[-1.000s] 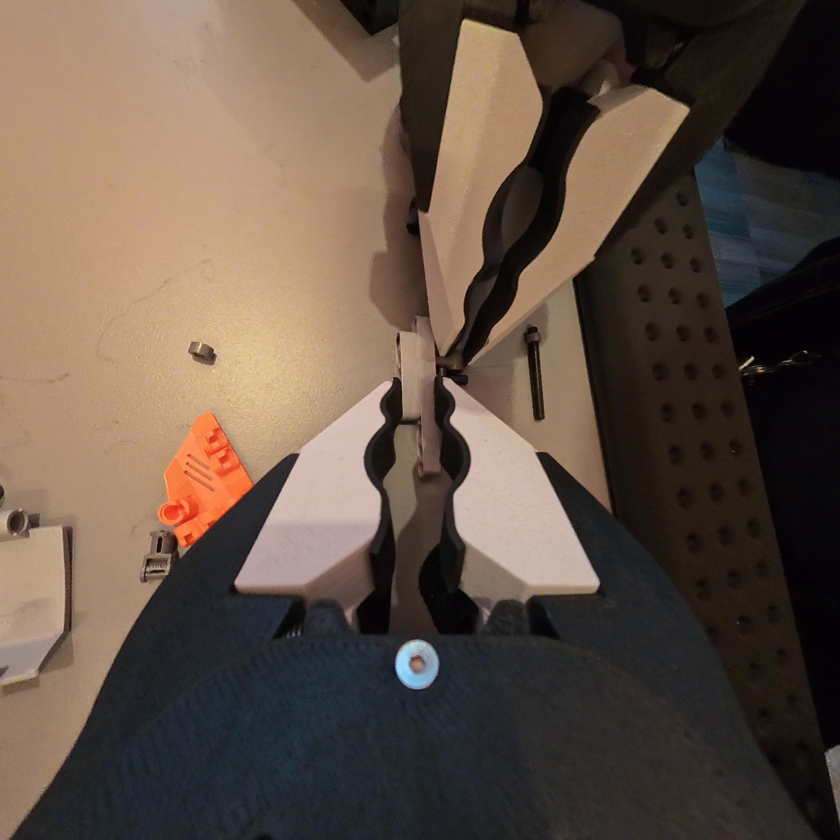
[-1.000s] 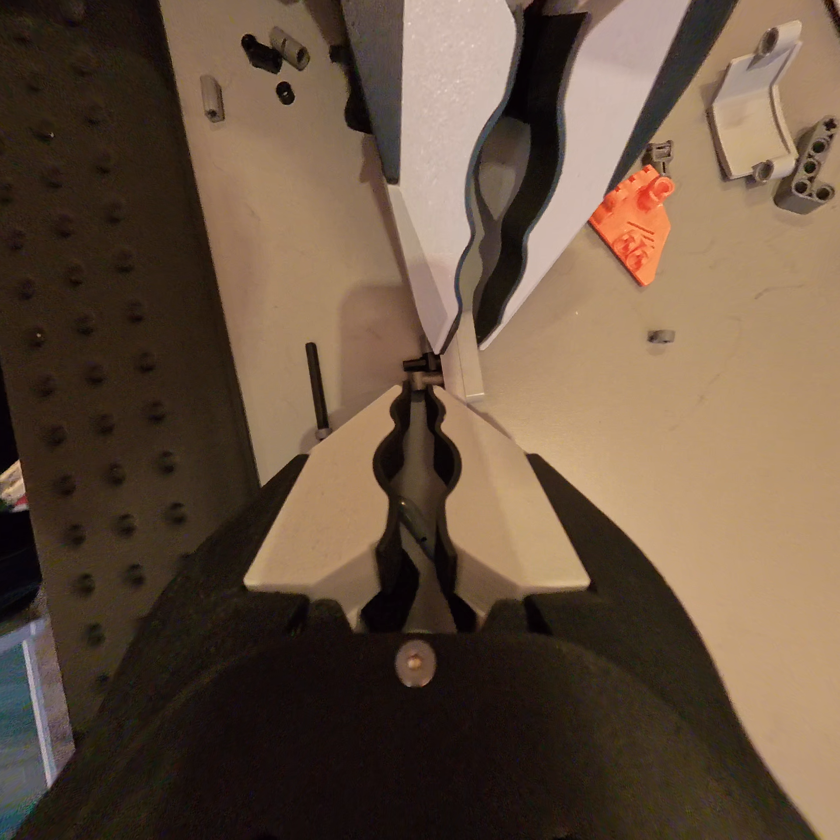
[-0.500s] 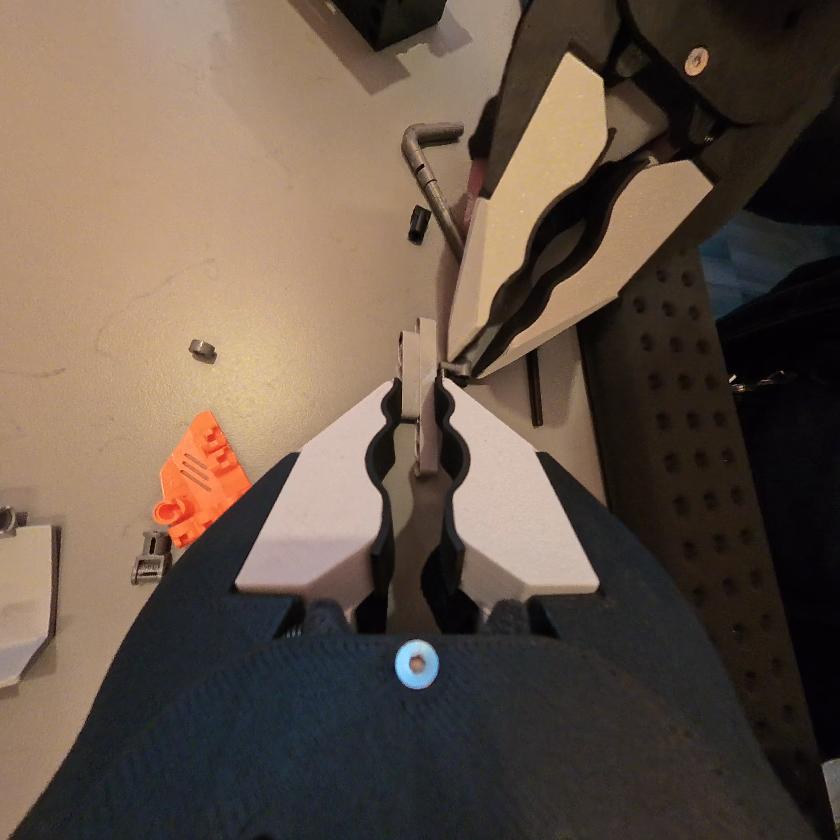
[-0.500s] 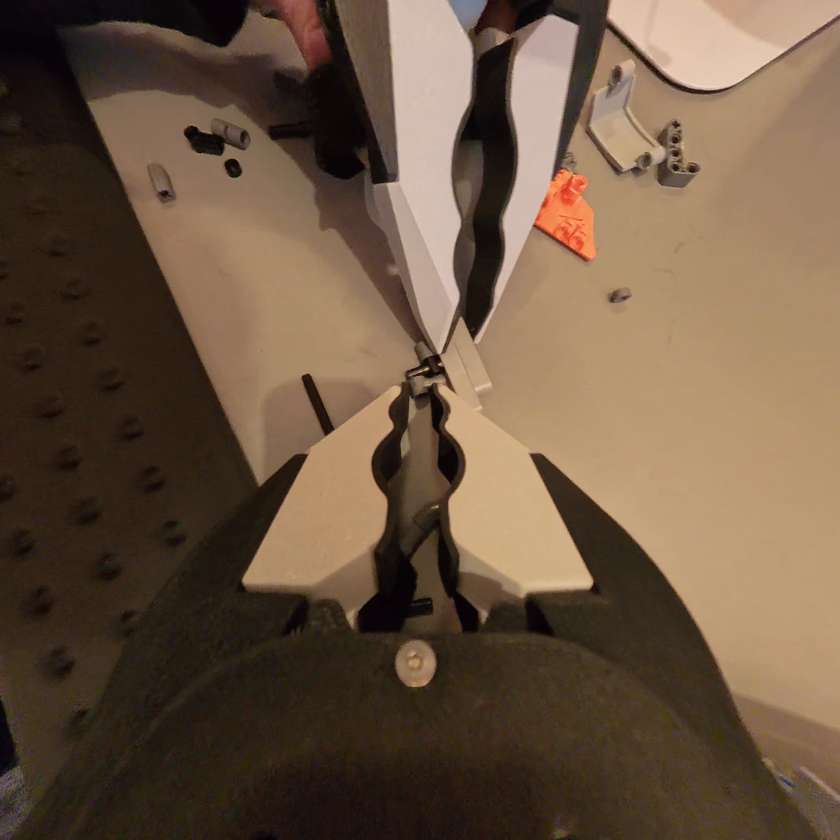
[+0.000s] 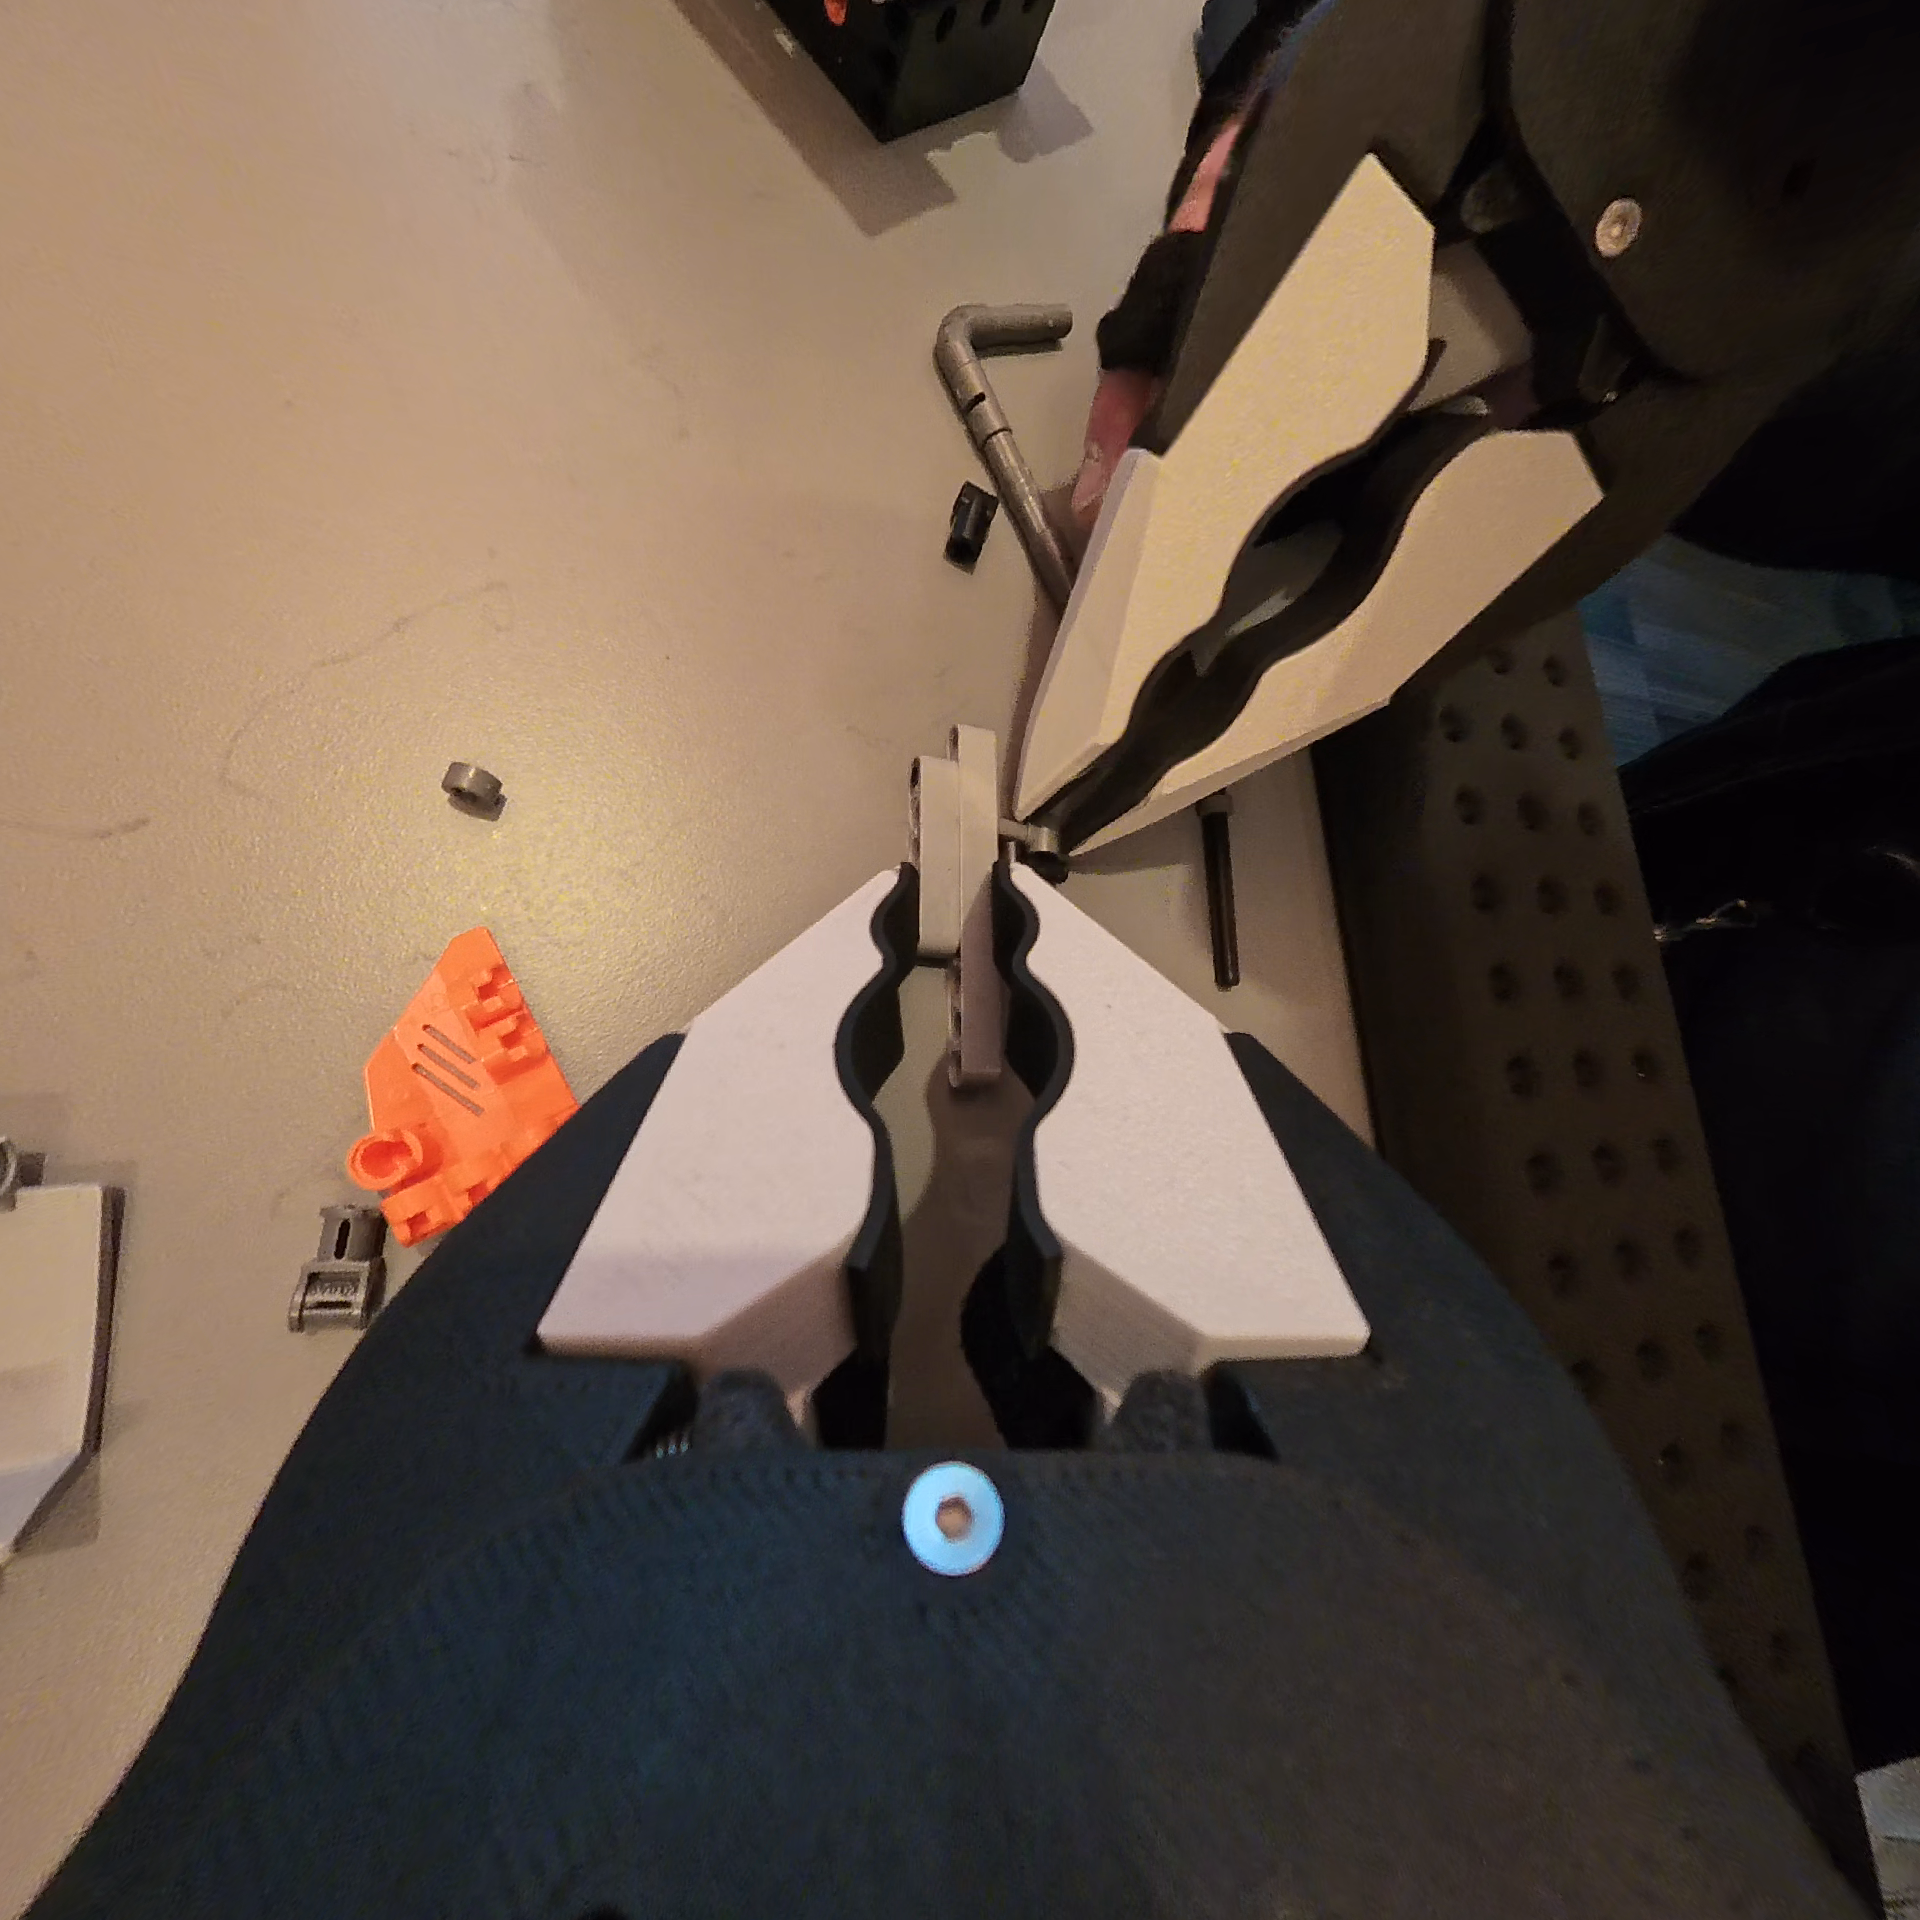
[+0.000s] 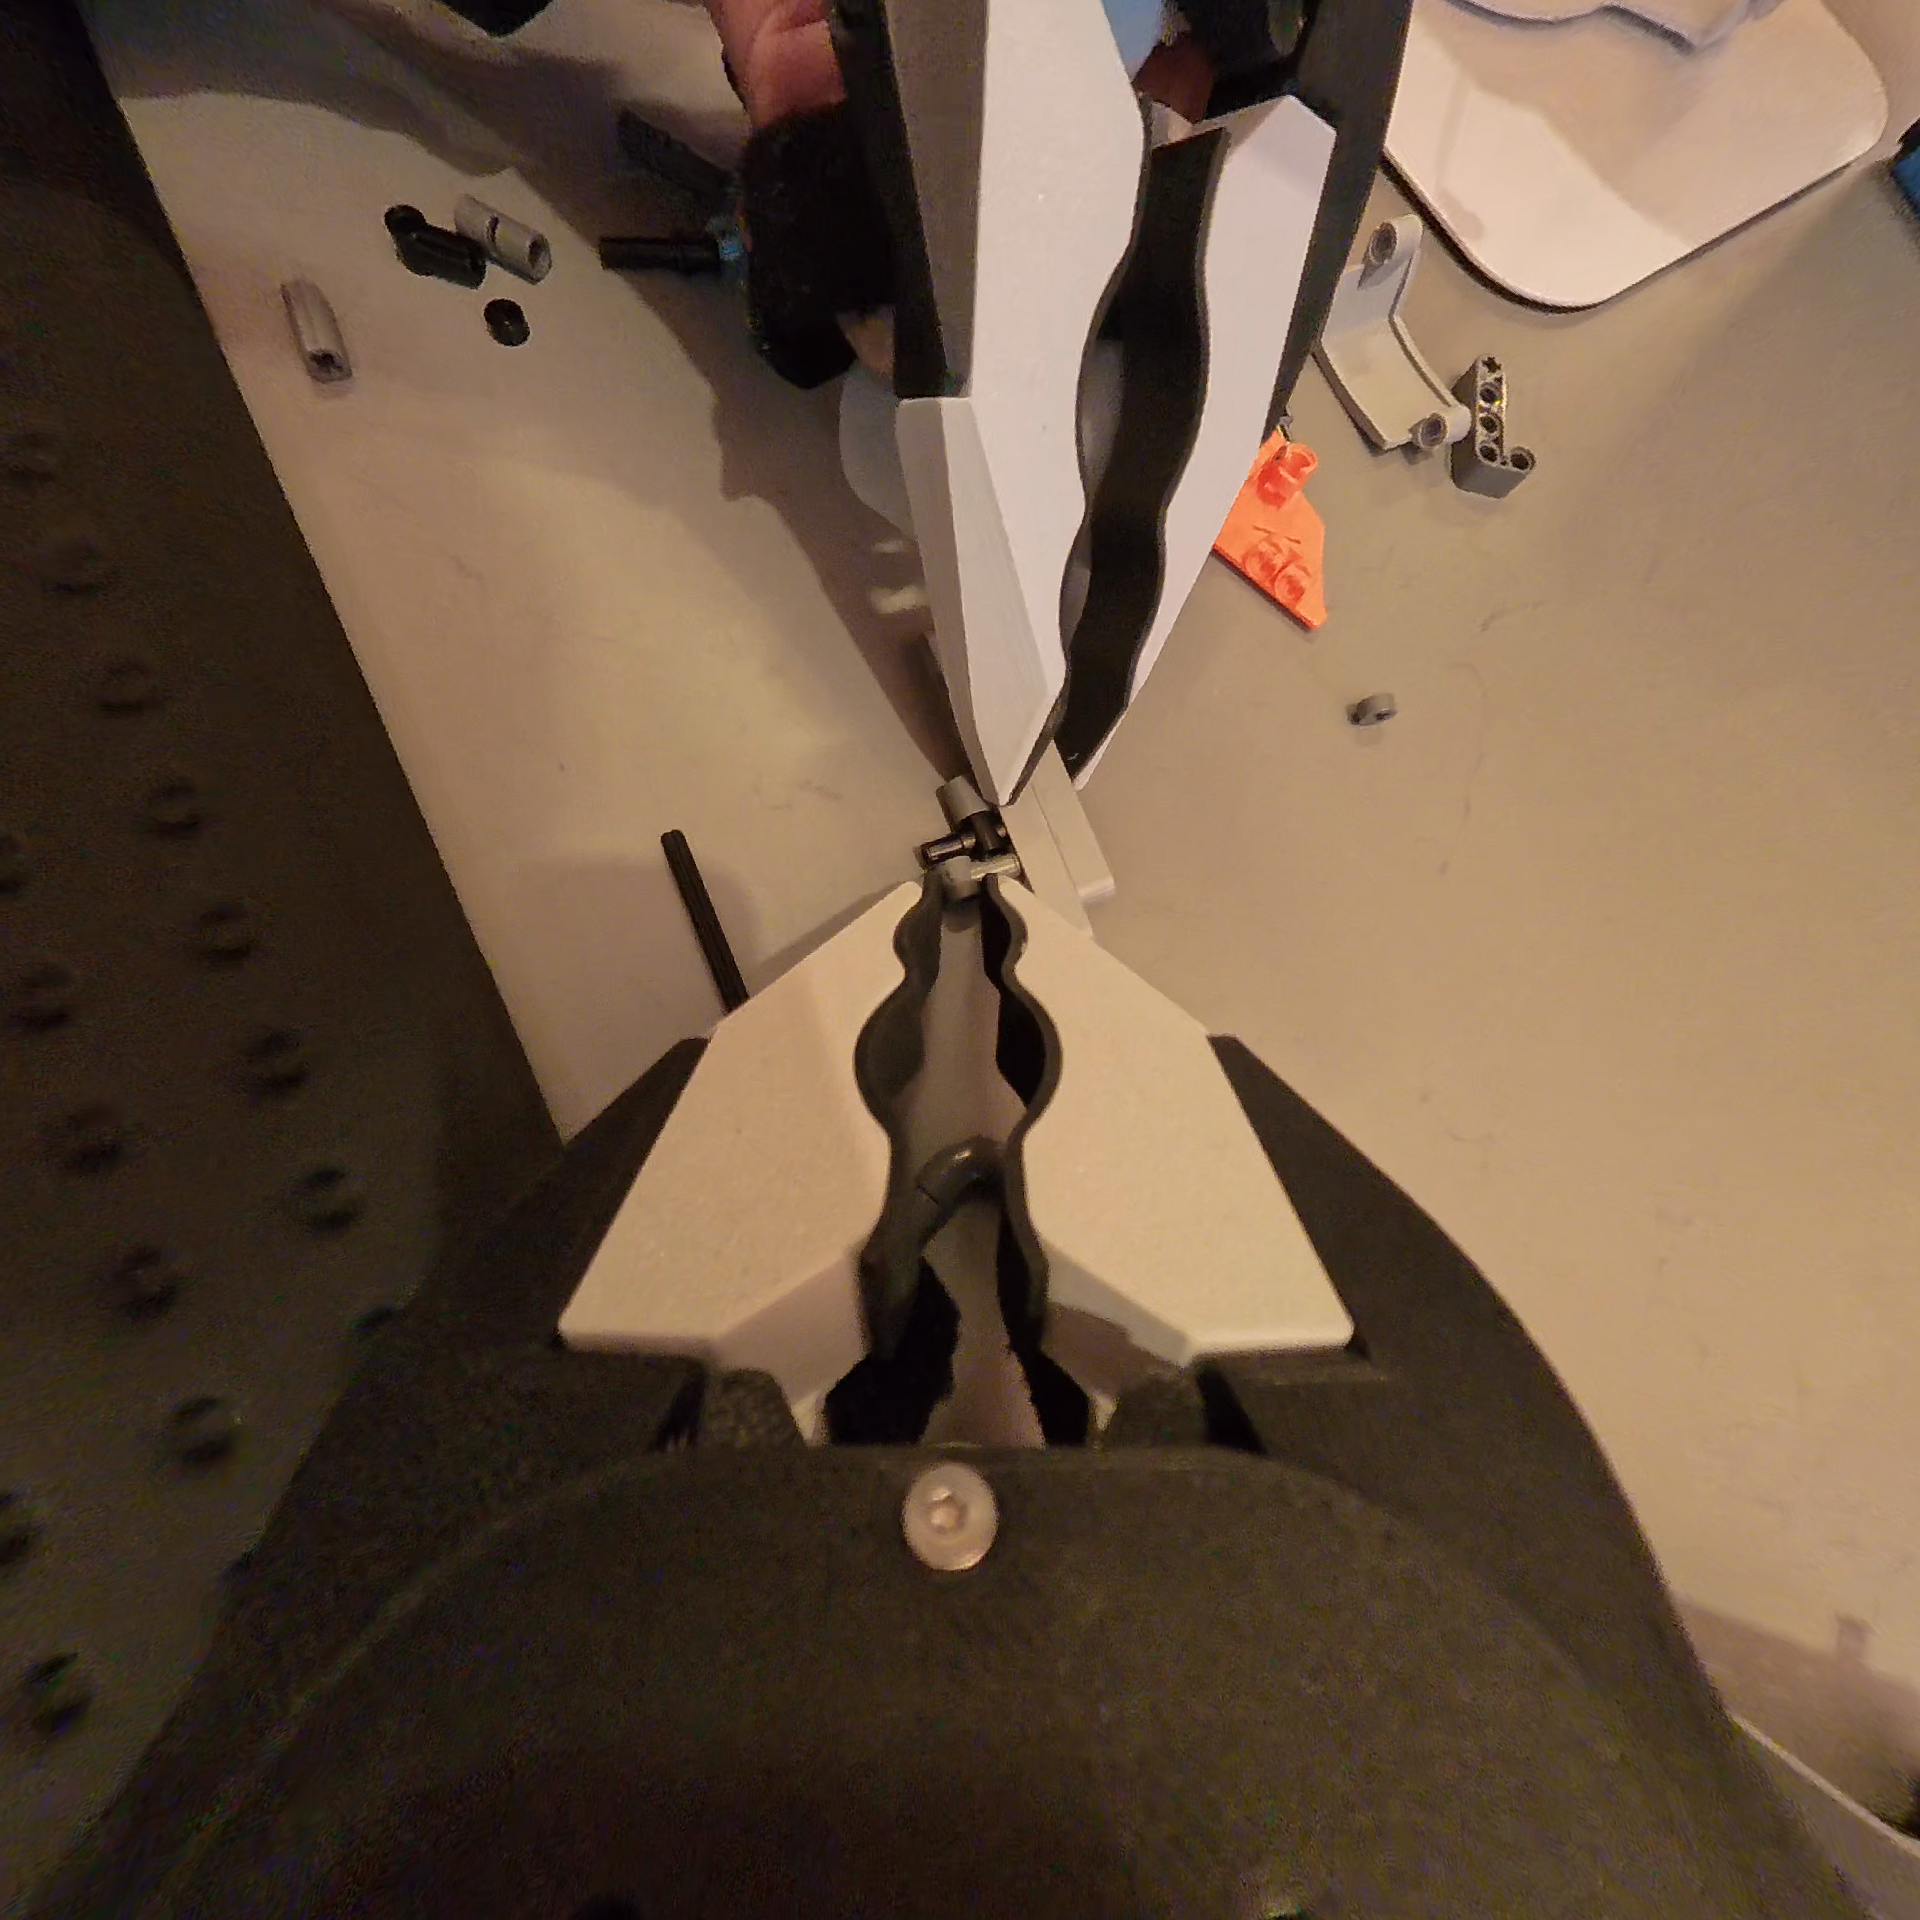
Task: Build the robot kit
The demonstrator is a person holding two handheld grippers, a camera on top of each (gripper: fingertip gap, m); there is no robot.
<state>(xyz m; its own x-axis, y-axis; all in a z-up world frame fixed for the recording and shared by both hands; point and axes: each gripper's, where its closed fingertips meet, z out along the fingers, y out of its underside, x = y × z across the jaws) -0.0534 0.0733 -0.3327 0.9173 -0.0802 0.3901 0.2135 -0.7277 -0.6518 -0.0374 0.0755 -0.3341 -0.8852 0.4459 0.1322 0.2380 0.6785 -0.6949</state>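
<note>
My left gripper (image 5: 951, 878) is shut on a flat grey beam assembly (image 5: 951, 821), held edge-on above the table, its end sticking out past the tips. My right gripper (image 6: 962, 891) is shut on a small grey connector with a black pin (image 6: 961, 847). The two gripper tips meet, and the connector touches the side of the beam assembly (image 6: 1075, 836). In the left wrist view the right gripper (image 5: 1047, 836) comes in from the upper right. In the right wrist view the left gripper (image 6: 1039, 774) comes down from the top.
Loose parts lie on the beige table: an orange panel (image 5: 457, 1091), a grey ring (image 5: 473, 781), a black axle (image 5: 1221, 894), a bent grey rod (image 5: 987, 416), a curved grey panel (image 6: 1382, 353) and small pins (image 6: 488, 244). A dark perforated board (image 5: 1558, 1039) lines the table's edge. My two grippers' fingertips are within a few centimetres of each other. It is some 9 cm from my right tips to the bent grey rod (image 5: 987, 416).
The right gripper has swung out and tilted to the right, its tips staying at the beam. The bent grey rod has come into view. The left gripper has held still.
</note>
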